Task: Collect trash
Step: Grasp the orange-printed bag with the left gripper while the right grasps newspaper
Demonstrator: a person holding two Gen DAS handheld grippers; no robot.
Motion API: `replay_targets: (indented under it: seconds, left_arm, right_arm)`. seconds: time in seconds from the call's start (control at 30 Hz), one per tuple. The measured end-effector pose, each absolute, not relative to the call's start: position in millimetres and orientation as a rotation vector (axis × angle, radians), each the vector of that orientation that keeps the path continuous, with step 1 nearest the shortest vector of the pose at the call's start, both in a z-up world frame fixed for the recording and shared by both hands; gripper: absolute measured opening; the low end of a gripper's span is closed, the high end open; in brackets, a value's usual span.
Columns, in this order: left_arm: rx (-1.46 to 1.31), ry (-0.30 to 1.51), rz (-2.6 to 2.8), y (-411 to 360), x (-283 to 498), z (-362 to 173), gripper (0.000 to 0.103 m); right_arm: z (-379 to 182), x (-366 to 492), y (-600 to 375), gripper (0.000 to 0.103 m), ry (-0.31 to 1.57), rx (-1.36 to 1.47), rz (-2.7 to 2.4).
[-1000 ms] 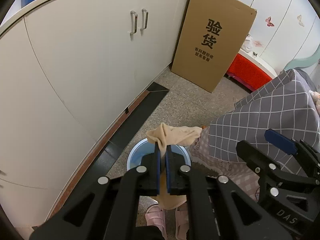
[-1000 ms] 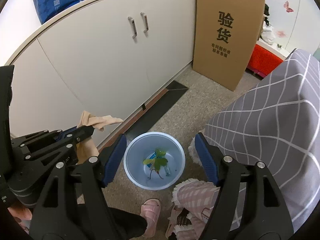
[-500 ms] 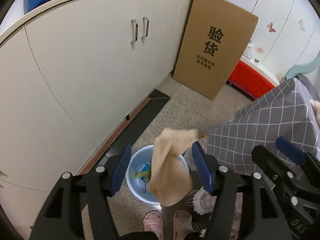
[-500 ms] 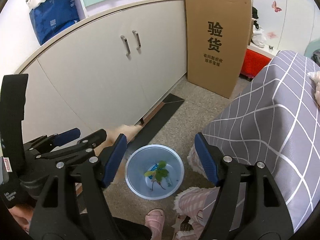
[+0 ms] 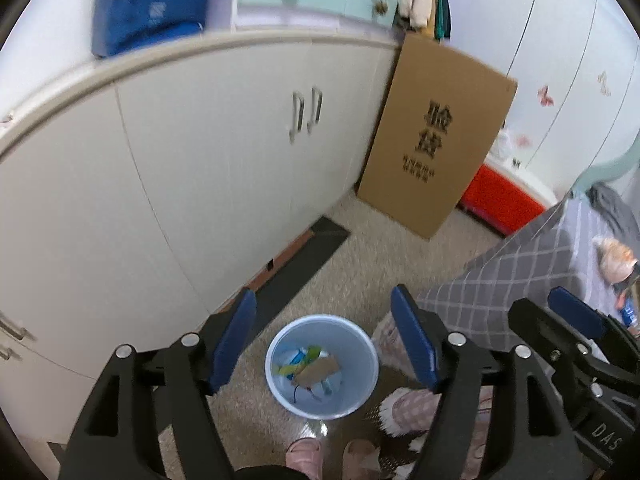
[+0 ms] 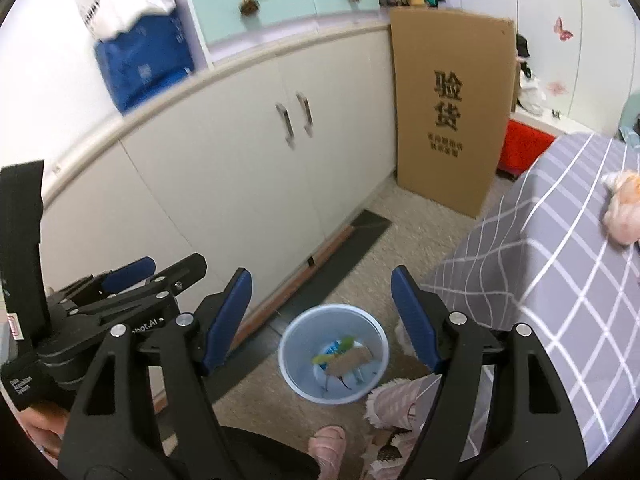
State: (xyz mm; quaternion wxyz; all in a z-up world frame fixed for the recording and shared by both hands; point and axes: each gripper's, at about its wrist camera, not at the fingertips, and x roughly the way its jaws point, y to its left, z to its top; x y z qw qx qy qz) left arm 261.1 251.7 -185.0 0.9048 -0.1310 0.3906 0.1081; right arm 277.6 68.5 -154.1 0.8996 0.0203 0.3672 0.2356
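A light blue trash bin (image 5: 322, 366) stands on the floor below both grippers; it also shows in the right wrist view (image 6: 333, 353). Inside it lie a tan piece of trash (image 5: 317, 371) and green and blue scraps. The tan piece also shows in the right wrist view (image 6: 349, 361). My left gripper (image 5: 326, 334) is open and empty, held high above the bin. My right gripper (image 6: 322, 314) is open and empty, also above the bin. The left gripper shows at the left of the right wrist view (image 6: 132, 276).
White cabinets (image 5: 200, 168) run along the left. A tall cardboard box (image 5: 436, 136) leans at their far end. A bed with a grey checked cover (image 6: 560, 264) is at the right, a pink plush toy (image 6: 622, 204) on it. The person's pink slippers (image 5: 332, 454) stand by the bin.
My left gripper opened and let go of the tan piece, which fell into the bin. Both grippers have risen higher above the bin.
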Motion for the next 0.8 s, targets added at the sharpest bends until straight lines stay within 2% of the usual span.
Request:
replay_targets:
  seconds: [0.3,0.6,0.8]
  left_arm:
    - [-0.232,0.700,0.103,195.6,241.8,-128.4,0.071]
    - [-0.157,0.695,-0.098,87.9,268.1,-119.6,0.071]
    - [-0.105,0.723,-0.170,27.8,292.2,-130.7,0.071]
  right_arm:
    - [-99.1,248.6,9.8,0.074,0.614,0.045,0.386]
    - [-82.2,242.6,-89.8,0.078,0.534,-0.038,0.129]
    - [-99.8,262.0,-135.7,0.081,0.558,-0.244,-0.080]
